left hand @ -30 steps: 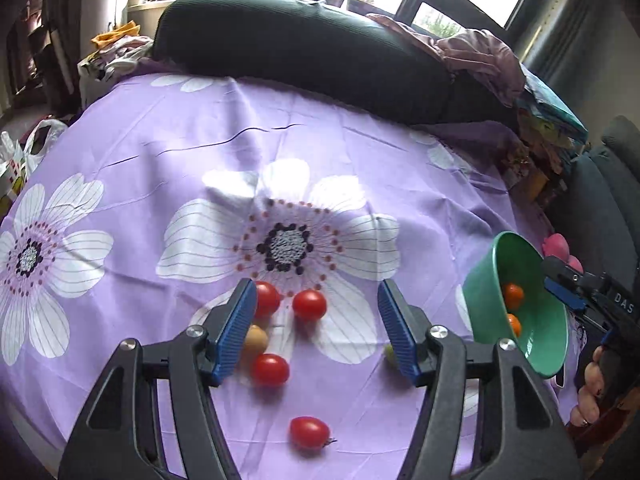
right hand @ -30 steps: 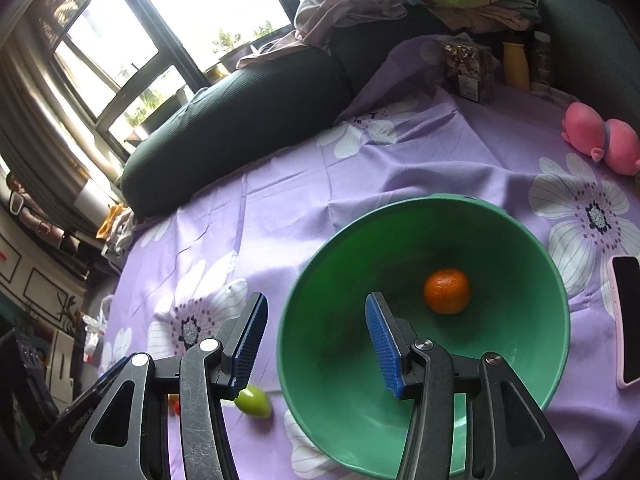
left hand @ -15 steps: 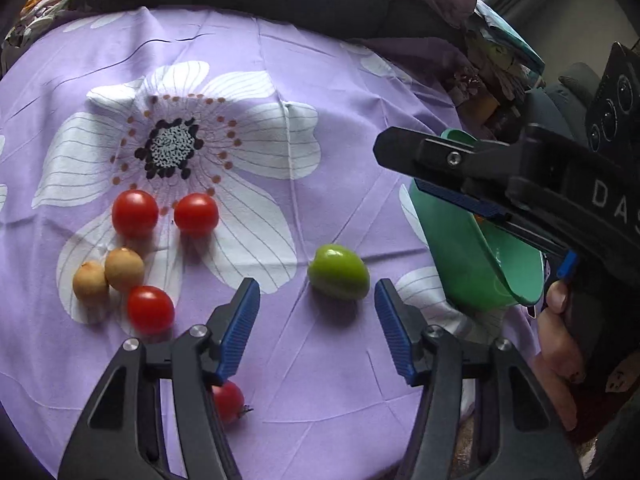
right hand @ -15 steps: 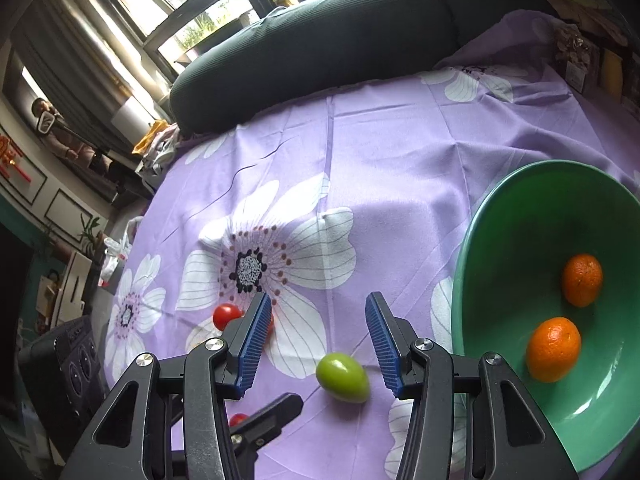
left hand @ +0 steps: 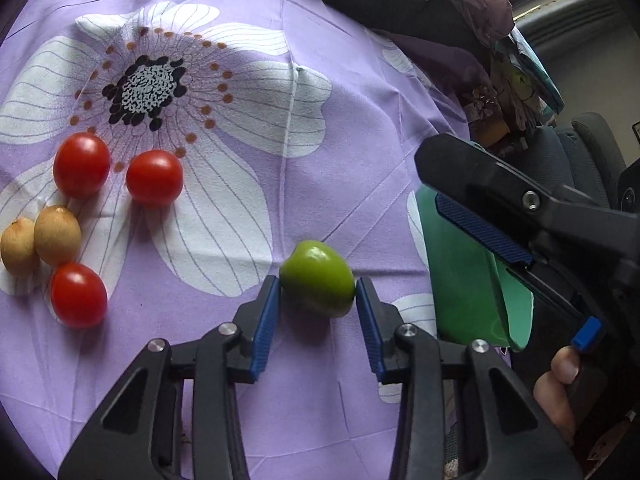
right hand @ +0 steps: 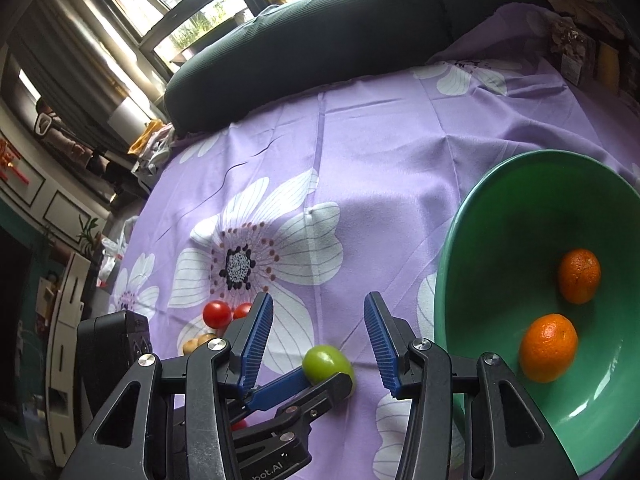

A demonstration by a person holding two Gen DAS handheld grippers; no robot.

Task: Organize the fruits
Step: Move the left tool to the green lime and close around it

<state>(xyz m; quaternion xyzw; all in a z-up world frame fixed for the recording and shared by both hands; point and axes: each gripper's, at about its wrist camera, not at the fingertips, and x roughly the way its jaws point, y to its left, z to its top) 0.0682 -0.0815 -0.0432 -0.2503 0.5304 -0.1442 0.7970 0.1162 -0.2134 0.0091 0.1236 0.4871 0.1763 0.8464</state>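
A green fruit (left hand: 317, 277) lies on the purple flowered cloth (left hand: 328, 168). My left gripper (left hand: 316, 300) has closed on it, one blue pad touching each side. The fruit also shows in the right wrist view (right hand: 327, 362), pinched by the left gripper's fingers (right hand: 280, 392). My right gripper (right hand: 318, 326) is open and empty, hovering above the cloth beside a tilted green bowl (right hand: 472, 240) that holds two oranges (right hand: 548, 347). The bowl's rim shows in the left wrist view (left hand: 468, 296). Three red tomatoes (left hand: 154, 177) and two tan fruits (left hand: 56, 235) lie to the left.
A dark cushion (right hand: 304, 36) lies across the far edge of the cloth. Clothes and packages (left hand: 500, 80) pile at the far right. A hand (left hand: 560, 392) holds the right gripper handle close to the bowl.
My left gripper moved forward and right to the green fruit and closed on it. The right gripper and the bowl stayed beside it, now seen closer.
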